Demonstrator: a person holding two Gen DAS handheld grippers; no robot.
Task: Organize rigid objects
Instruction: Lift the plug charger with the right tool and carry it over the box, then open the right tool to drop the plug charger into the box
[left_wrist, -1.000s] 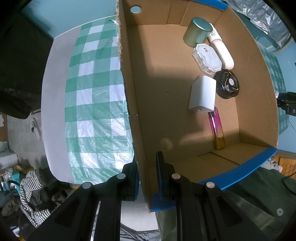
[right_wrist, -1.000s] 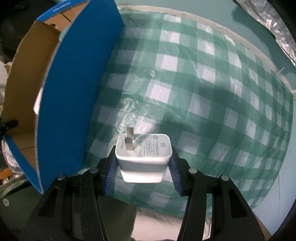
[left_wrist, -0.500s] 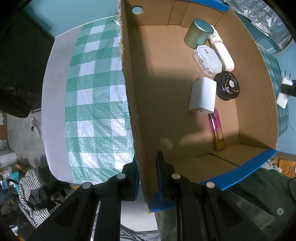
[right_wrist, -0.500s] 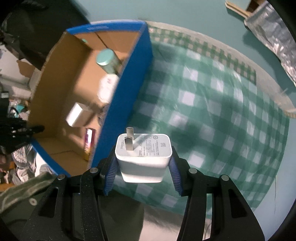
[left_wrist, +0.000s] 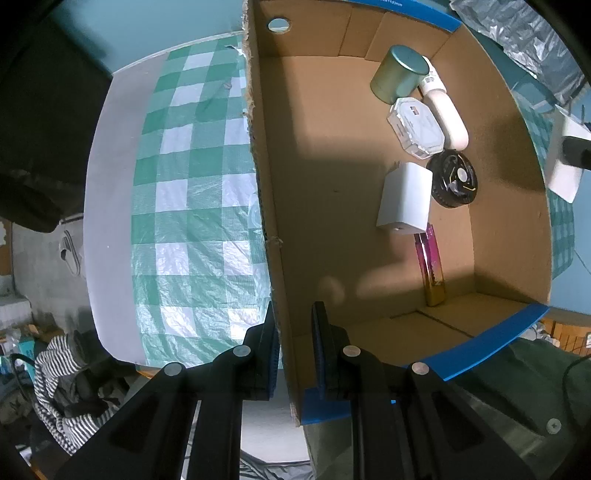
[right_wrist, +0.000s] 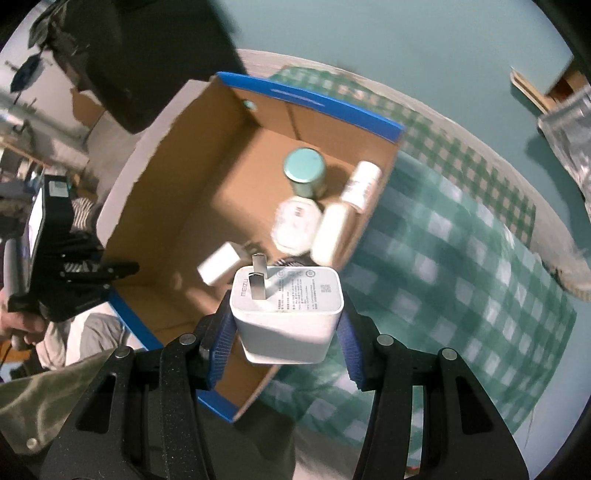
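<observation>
My right gripper (right_wrist: 286, 317) is shut on a white plug charger (right_wrist: 286, 314), held above the near right wall of the cardboard box (right_wrist: 207, 192); the same charger (left_wrist: 565, 162) shows at the right edge of the left wrist view. My left gripper (left_wrist: 293, 354) is shut on the box's left wall (left_wrist: 269, 206) near its front corner. On the box floor lie a green tin (left_wrist: 397, 75), a white bottle (left_wrist: 445, 114), a white octagonal case (left_wrist: 415, 125), a black round disc (left_wrist: 454, 179), another white charger (left_wrist: 404, 199) and a pink-gold tube (left_wrist: 430, 266).
The box stands on a green-and-white checked cloth (left_wrist: 192, 192) over a table with a white border (left_wrist: 107, 206). Striped clothing (left_wrist: 62, 376) lies below the table's edge. A silver foil bag (right_wrist: 572, 129) sits on the teal floor at the far right.
My right gripper has risen and swung left with the charger, from over the cloth beside the box to above the box's rim. The left gripper has kept its hold on the wall.
</observation>
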